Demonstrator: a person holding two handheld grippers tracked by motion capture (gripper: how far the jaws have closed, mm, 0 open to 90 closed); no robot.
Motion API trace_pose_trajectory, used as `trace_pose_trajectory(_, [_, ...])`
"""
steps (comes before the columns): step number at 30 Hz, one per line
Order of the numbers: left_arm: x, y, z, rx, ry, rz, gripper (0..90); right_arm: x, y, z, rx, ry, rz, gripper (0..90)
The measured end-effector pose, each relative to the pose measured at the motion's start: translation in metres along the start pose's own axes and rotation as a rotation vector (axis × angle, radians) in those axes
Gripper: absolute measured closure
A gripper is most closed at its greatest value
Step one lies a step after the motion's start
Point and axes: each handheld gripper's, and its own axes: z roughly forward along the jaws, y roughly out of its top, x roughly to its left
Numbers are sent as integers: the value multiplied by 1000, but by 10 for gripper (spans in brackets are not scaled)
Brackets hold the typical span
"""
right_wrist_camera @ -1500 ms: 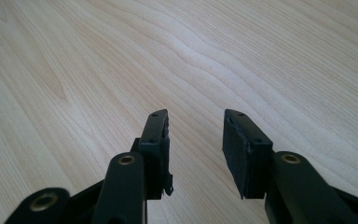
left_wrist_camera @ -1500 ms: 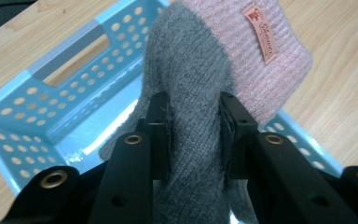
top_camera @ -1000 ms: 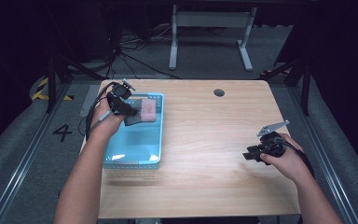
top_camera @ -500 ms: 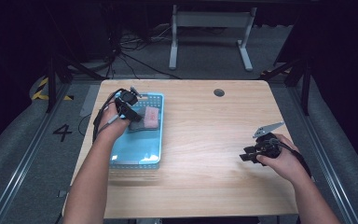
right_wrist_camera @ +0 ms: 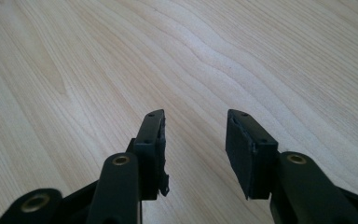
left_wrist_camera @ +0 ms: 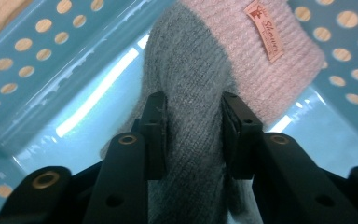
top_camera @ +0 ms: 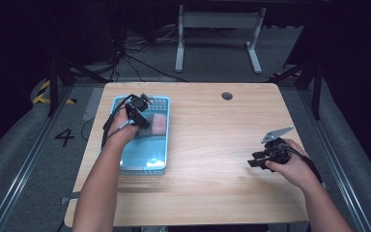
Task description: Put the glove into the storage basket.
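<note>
Wood table (top_camera: 212,145); left tongs (left_wrist_camera: 193,116) opening around grey sock (left_wrist_camera: 186,84); pink label (left_wrist_camera: 266,30) "Shoune"?; right tongs (right_wrist_camera: 193,140) released

grey sock (left_wrist_camera: 186,84): fuzzy knit cloth, matt. pink sock (left_wrist_camera: 270,56): ribbed knit, woven label sewn on. basket (left_wrist_camera: 37,60): glossy blue plastic, perforated. table (right_wrist_camera: 74,70): smooth pale wood, grain seen. pads (right_wrist_camera: 242,149): matt black rubber.

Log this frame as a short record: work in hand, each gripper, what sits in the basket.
work: placing a grey sock in the blue basket
left gripper: sock between its jaws, which have just been opening, pads at the fabric
right gripper: open, nothing between the jaws, over bare table
basket contents: grey sock, pink knit piece with a label
</note>
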Motion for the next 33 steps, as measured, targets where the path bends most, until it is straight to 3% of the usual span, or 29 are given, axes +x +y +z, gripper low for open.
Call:
trace_pose_trajectory(6, [4, -2, 6, 27, 4, -16, 565, 0, -1, -3, -10, -2, 0, 575])
trace_pose_trajectory(14, [3, -3, 7, 25, 36, -14, 477, 1, -1, -4, -17, -1, 0, 567])
trace_pose_trajectory(21, [-5, -7, -19, -71, 25, -8, 427, 1, -1, -7, -26, -4, -3, 563])
trace_pose_trajectory(26, [-24, -11, -49, -183, -4, 2, 412, 1, 0, -9, -32, -6, -2, 559])
trace_pose_trajectory(30, [-44, -16, -67, -233, -36, 20, 425, 2, 1, -10, -37, -5, -7, 558])
trace_pose_trajectory(33, [-59, -20, -79, -288, -82, 12, 420, 3, 1, -11, -38, -5, -6, 557])
